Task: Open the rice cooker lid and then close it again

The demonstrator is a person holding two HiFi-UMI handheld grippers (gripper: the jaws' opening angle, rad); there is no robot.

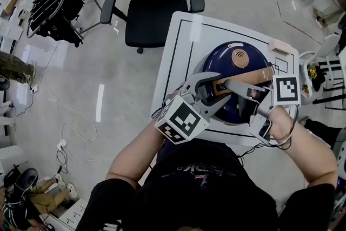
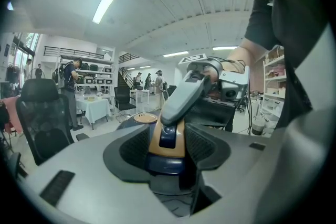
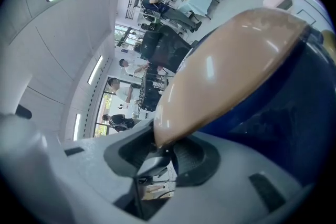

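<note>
White table [image 1: 181, 35] carries the navy rice cooker [image 1: 224, 59] at centre, lid down. Left gripper [image 2: 167, 139] is clamped across the tan latch [image 2: 178, 148]. Right gripper [image 3: 157, 152] stands part-open, latch edge between its jaws. Lid disc [image 1: 239, 58] markings are illegible.

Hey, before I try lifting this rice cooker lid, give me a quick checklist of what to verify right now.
1. Navy round rice cooker lid is down: ok.
2. Cooker sits fully on the white square table: ok.
3. Left hand-held gripper has its pads against the gold latch panel: ok.
4. Tan curved handle lies between the right hand-held gripper jaws: ok.
5. Right pads pressing that handle: cannot tell.
</note>
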